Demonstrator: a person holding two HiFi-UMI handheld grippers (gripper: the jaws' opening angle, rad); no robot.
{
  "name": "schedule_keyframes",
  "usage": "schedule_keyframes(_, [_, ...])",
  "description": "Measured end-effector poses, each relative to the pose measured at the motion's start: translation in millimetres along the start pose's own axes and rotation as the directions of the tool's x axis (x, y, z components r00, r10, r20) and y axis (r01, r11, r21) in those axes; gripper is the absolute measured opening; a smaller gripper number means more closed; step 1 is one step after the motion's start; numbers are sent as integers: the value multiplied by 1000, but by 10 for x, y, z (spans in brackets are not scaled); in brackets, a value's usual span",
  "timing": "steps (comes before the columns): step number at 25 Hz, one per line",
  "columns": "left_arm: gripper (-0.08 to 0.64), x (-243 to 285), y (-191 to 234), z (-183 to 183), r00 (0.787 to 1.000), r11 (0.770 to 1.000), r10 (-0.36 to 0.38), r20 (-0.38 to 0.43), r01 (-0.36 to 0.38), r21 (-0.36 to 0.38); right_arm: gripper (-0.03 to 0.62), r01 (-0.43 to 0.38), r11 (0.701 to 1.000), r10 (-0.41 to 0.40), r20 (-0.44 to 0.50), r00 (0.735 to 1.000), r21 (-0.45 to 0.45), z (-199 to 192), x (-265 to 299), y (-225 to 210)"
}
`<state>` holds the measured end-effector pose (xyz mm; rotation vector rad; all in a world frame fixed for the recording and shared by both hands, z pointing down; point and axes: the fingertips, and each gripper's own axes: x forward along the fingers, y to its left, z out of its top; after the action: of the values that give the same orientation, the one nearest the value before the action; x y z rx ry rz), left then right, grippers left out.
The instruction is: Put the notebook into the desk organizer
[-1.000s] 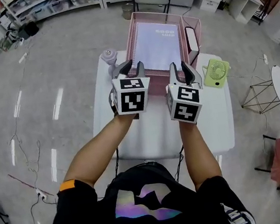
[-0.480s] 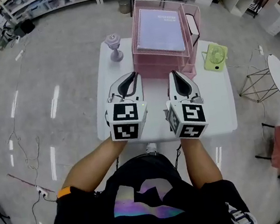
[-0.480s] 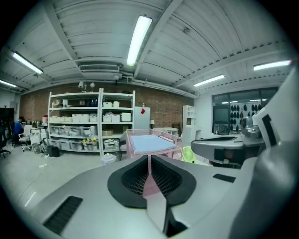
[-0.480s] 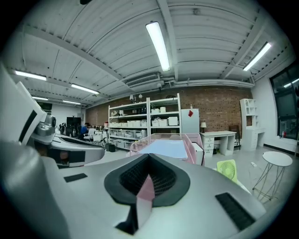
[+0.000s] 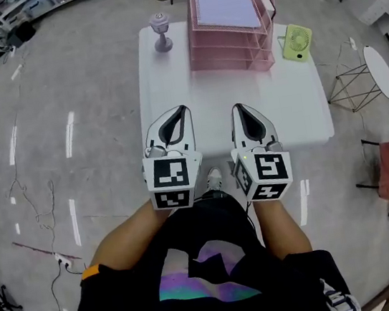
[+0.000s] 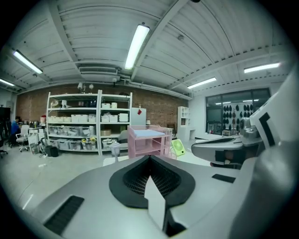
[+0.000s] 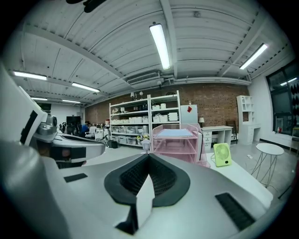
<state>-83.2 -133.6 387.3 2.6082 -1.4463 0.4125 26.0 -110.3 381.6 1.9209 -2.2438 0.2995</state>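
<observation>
**Head view.** A white rectangular desk [image 5: 169, 82] is standing on a glossy grey concrete floor [image 5: 63, 98]. At the far end of the desk, a pink wire three-tier desk organizer [image 5: 229, 46] is standing. The pale lilac spiral-bound notebook [image 5: 224, 0] is lying flat in its top tray. A small green desk fan [image 5: 296, 43] is standing just beside the organizer on its right. A grey goblet-shaped ornament [image 5: 161, 31] is standing near its left. The left hand-held gripper [image 5: 179, 113] and the right hand-held gripper [image 5: 241, 110] are hovering side by side over the near edge of the desk, well apart from the organizer. A round white side table [image 5: 379, 71] is standing on the floor to the right, and thin cables [image 5: 36, 211] are trailing across the floor to the left.

**Left gripper view.** The jaws of the left hand-held gripper [image 6: 150, 161] have just been closing. They are now pressing together with nothing between them. Beyond them, the organizer [image 6: 147, 145] is carrying the notebook [image 6: 148, 133] on top. White storage shelving [image 6: 88, 121] is lining a red brick wall [image 6: 159, 100] under strip ceiling lights [image 6: 136, 44].

**Right gripper view.** The jaws of the right hand-held gripper [image 7: 148, 158] are likewise pressing together, empty. The organizer [image 7: 175, 145], the notebook [image 7: 174, 132] and the fan [image 7: 222, 154] are showing ahead on the desk.
</observation>
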Motion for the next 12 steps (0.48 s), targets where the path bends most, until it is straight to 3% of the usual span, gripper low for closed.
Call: schedule_keyframes(12, [9,-1048,-144,-411,997,997,-72,18,72,27,18,30,1000,-30,-25,999,-6,-375,-807,679])
